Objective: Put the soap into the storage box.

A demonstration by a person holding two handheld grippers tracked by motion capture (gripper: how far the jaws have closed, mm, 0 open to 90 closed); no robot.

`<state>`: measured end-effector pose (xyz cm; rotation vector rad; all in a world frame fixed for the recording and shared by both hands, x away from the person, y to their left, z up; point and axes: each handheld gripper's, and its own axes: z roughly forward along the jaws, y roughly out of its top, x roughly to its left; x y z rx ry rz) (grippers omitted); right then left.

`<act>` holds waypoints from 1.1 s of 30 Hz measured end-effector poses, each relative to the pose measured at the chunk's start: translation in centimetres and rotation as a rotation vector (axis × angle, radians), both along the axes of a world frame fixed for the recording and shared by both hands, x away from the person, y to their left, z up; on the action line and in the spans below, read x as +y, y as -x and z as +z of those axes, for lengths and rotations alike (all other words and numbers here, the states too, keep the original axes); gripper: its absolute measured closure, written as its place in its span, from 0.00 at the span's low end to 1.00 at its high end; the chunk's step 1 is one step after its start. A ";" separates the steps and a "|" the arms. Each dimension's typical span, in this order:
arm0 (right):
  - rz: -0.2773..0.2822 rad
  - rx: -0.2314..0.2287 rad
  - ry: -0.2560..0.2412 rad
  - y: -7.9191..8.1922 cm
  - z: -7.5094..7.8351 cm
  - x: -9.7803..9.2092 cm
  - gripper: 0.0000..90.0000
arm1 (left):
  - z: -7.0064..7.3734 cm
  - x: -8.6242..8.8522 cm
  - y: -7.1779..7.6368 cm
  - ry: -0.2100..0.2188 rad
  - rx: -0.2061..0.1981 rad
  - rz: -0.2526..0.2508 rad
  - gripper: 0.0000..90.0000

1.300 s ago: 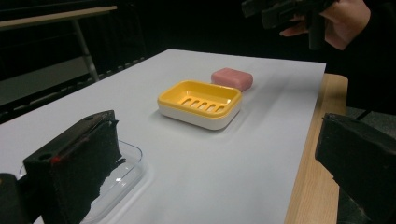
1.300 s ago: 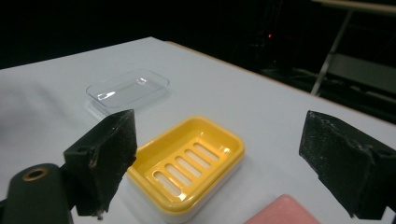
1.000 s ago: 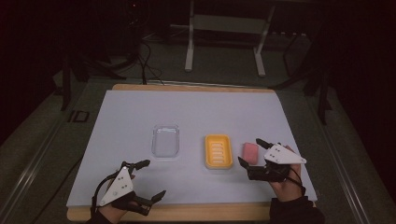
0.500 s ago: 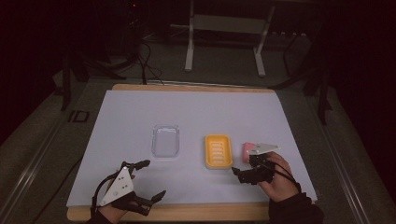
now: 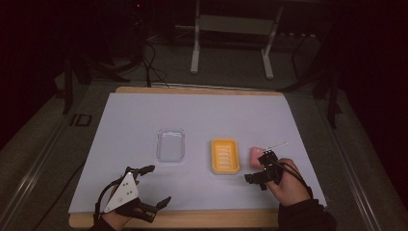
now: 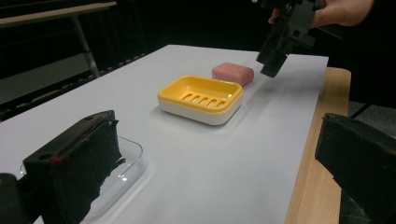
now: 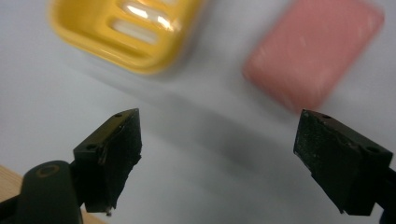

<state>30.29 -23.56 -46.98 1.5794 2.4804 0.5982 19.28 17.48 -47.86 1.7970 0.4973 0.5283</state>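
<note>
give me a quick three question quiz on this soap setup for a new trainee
1. True or false: the pink soap bar already lies inside the yellow soap dish.
2. Multiple choice: which thing lies nearest the right claw? A) the clear lid B) the pink soap bar C) the table's wooden edge
3. Fill in: the left claw has its jaws ____ and holds nothing.

Key
1. False: the bar lies on the white sheet beside the dish.
2. B: the right gripper view looks down on the bar just ahead of the spread jaws.
3. Open.
</note>
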 end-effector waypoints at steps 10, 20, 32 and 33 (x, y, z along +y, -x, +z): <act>-0.056 0.137 -0.003 -0.5 0.1 -0.7 0.16 | -0.1 -0.1 0.0 -0.008 0.001 0.000 0.01; -0.183 0.296 0.045 -1.4 -0.3 -1.0 0.15 | -0.1 -0.1 -0.1 -0.012 0.002 0.005 0.01; -0.309 0.408 0.057 -3.5 0.3 -0.7 0.17 | -0.1 -0.1 -0.1 -0.010 0.001 0.005 0.01; -0.320 0.414 0.057 -3.8 0.3 -0.7 0.18 | -0.1 0.0 -0.1 -0.010 0.001 0.005 0.01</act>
